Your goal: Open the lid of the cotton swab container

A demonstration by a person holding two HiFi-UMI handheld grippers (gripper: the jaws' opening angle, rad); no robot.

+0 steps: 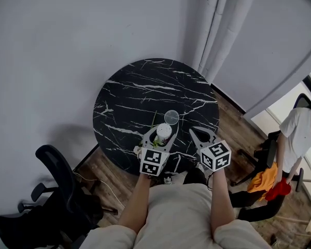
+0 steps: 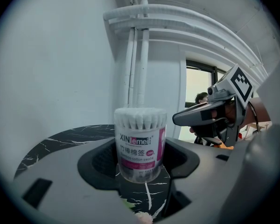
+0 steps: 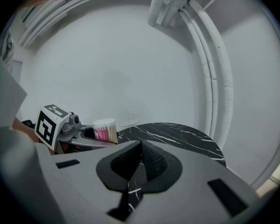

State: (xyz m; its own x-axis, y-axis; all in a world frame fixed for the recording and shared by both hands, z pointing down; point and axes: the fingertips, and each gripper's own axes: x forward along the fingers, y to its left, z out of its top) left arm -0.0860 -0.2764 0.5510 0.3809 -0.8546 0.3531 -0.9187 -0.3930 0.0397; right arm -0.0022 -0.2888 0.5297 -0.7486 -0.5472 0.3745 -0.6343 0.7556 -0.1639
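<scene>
Black marbled round surface (image 1: 129, 97) against a grey wall carries the whole job. My left hand-held gripper (image 1: 161, 137) is clamped on the cotton swab container (image 1: 163, 133). The container stands upright between the pads, its long axis vertical and the swab tips bare at the top. A clear round lid (image 1: 171, 117) lies flat just beyond the container and slightly to its right, not touching it, so I judge the opening done. My right hand-held gripper (image 1: 199, 135) hangs just right of the container, jaws together on nothing. It is the free one. If I want the lid, it sits beyond the container on that right gripper's side.
</scene>
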